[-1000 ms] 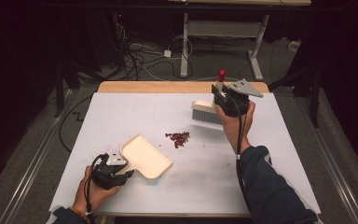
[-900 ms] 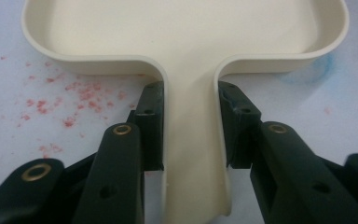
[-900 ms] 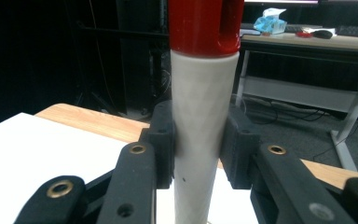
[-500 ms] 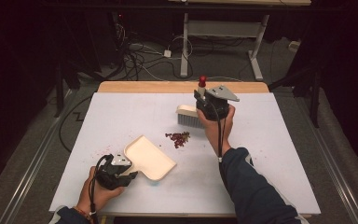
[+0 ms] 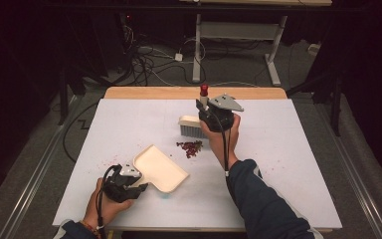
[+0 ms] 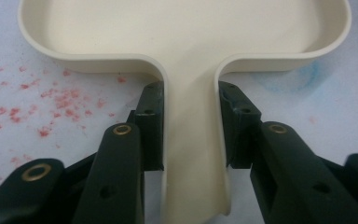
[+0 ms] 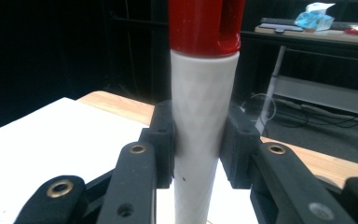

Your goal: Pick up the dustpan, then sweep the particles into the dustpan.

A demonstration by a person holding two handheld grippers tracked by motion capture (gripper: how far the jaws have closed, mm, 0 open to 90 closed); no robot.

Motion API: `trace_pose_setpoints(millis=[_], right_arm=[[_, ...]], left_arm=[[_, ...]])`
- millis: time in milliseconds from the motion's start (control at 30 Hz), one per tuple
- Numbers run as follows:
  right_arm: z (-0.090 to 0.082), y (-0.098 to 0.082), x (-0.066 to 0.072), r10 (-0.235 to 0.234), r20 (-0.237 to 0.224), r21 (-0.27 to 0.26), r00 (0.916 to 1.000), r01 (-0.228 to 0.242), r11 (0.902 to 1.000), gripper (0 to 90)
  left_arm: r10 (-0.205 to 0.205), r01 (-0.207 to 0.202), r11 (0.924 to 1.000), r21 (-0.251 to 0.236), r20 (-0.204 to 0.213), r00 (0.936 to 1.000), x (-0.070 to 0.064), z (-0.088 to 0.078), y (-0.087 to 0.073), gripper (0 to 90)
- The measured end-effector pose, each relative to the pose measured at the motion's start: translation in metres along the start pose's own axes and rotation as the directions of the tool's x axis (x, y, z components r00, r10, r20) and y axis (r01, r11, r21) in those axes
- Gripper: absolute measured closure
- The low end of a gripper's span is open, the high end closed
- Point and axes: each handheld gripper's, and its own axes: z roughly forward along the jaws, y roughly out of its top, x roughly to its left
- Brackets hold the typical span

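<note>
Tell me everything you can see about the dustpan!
The dustpan is cream, looks like smooth plastic, with a raised rim and a flat handle. It lies flat on the white table, looks empty, its open edge toward the red bits. The left gripper is shut on its handle.

Cream dustpan (image 5: 160,169), white brush (image 5: 190,125) showing a red-tipped handle (image 7: 204,70), dark red crumbs (image 5: 191,148) speckling the white table (image 5: 298,149).

The left gripper (image 6: 191,126) clamps the cream dustpan (image 6: 186,42) by its handle, red crumbs (image 6: 51,100) beside.
</note>
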Motion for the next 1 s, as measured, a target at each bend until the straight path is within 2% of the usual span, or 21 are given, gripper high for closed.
trace_pose_setpoints(millis=[167,300,467,733,800,1000], right_arm=[[0.000,0.000,0.003,-0.004,-0.013,0.002,0.9999,0.004,1.0000,70.0],[-0.002,0.000,0.008,-0.013,-0.041,0.013,0.9991,0.014,0.9998,70.0],[-0.008,-0.002,0.016,-0.043,-0.068,0.018,0.9967,0.045,0.9988,69.9],[-0.023,-0.008,0.029,-0.064,-0.100,0.021,0.9929,0.067,0.9975,69.8],[-0.030,-0.012,0.036,-0.085,-0.104,0.018,0.9910,0.088,0.9960,69.8],[-0.040,-0.016,0.043,-0.074,-0.132,0.018,0.9885,0.077,0.9969,69.7]], left_arm=[[0.003,-0.003,1.0000,0.000,-0.002,1.0000,-0.001,0.000,0.001,64.0],[0.003,-0.003,1.0000,0.004,-0.003,1.0000,-0.001,0.001,0.001,64.0],[0.001,-0.001,0.9999,0.014,-0.008,1.0000,-0.003,0.001,0.002,64.0],[-0.017,0.017,0.9993,0.033,-0.004,0.9998,-0.005,0.005,0.010,64.1],[-0.017,0.017,0.9989,0.044,0.003,0.9999,-0.004,0.007,0.012,64.1],[-0.020,0.020,0.9986,0.050,0.000,0.9998,-0.007,0.009,0.018,64.1]])
